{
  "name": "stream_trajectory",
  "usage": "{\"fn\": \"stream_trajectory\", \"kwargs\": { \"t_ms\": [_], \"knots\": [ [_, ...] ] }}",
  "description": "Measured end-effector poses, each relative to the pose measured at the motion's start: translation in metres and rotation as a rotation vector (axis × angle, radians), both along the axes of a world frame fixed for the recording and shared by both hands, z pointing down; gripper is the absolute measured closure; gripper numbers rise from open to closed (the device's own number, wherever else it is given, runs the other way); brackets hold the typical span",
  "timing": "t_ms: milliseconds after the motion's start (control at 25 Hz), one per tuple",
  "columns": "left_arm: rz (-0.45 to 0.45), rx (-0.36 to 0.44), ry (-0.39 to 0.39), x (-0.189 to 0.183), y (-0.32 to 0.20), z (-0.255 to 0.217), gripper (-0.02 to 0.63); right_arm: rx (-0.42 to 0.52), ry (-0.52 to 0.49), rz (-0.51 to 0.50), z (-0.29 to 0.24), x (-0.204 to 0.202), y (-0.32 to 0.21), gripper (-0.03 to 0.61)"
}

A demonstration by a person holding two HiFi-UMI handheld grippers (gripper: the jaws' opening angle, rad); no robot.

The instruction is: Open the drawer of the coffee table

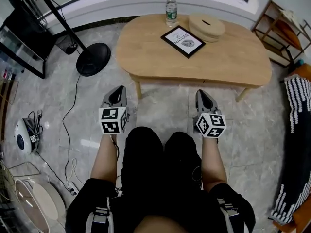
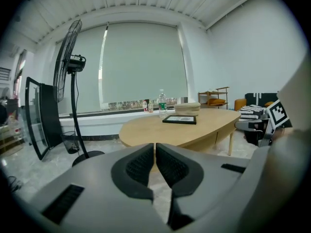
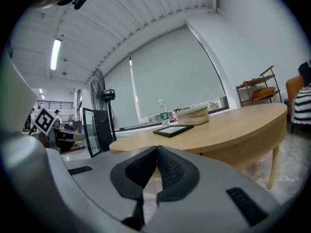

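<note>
Coffee table (image 1: 228, 57) stood far centre on floor, beyond person's knees. Long axis ran left to right; long near side faced person. Drawer front not made out under near edge; no handle visible. Judged: drawer would pull toward near side, hence person squared to that edge.

Tabletop carried bottle (image 1: 171, 9), framed picture (image 1: 183, 41) and stack of round mats (image 1: 207, 27), all toward far side.

Left gripper (image 1: 116, 95) and right gripper (image 1: 204, 98) hovered above knees, well apart from table, tips aimed at it. Both pressed together, nothing between jaws. Judged: reach to drawer not yet made.
</note>
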State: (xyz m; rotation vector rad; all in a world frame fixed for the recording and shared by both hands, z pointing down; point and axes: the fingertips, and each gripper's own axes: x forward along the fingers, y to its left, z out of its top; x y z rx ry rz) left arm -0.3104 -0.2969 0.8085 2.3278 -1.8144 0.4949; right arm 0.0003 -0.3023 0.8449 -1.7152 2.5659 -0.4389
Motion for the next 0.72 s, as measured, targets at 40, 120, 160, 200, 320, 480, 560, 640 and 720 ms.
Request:
{"fn": "stream_trajectory", "kwargs": {
  "t_ms": [40, 120, 160, 200, 320, 480, 560, 640, 720],
  "knots": [
    [0.025, -0.007, 0.025, 0.004, 0.0, 0.004, 0.579, -0.005, -0.012, -0.025, 0.006, -0.002, 0.002, 0.561],
    [0.092, -0.026, 0.073, 0.013, -0.002, 0.012, 0.396, -0.051, -0.094, -0.106, 0.018, -0.008, 0.002, 0.405],
    [0.121, -0.032, 0.081, 0.017, -0.005, 0.016, 0.374, -0.084, -0.155, -0.135, 0.025, -0.01, -0.001, 0.336],
    [0.142, -0.034, 0.081, 0.018, -0.009, 0.019, 0.37, -0.113, -0.219, -0.15, 0.032, -0.009, -0.005, 0.312],
    [0.168, -0.051, 0.097, 0.015, -0.024, 0.033, 0.364, -0.158, -0.422, -0.147, 0.053, 0.003, -0.02, 0.27],
    [0.163, -0.097, 0.156, 0.008, -0.049, 0.055, 0.364, -0.173, -0.622, -0.1, 0.084, 0.027, -0.044, 0.297],
    [0.164, -0.113, 0.16, 0.003, -0.057, 0.067, 0.364, -0.182, -0.658, -0.079, 0.101, 0.033, -0.052, 0.298],
    [0.175, -0.121, 0.142, -0.003, -0.068, 0.078, 0.365, -0.178, -0.672, -0.077, 0.113, 0.032, -0.06, 0.298],
    [0.191, -0.132, 0.133, -0.008, -0.079, 0.092, 0.365, -0.173, -0.673, -0.08, 0.125, 0.03, -0.069, 0.296]
  ]
}}
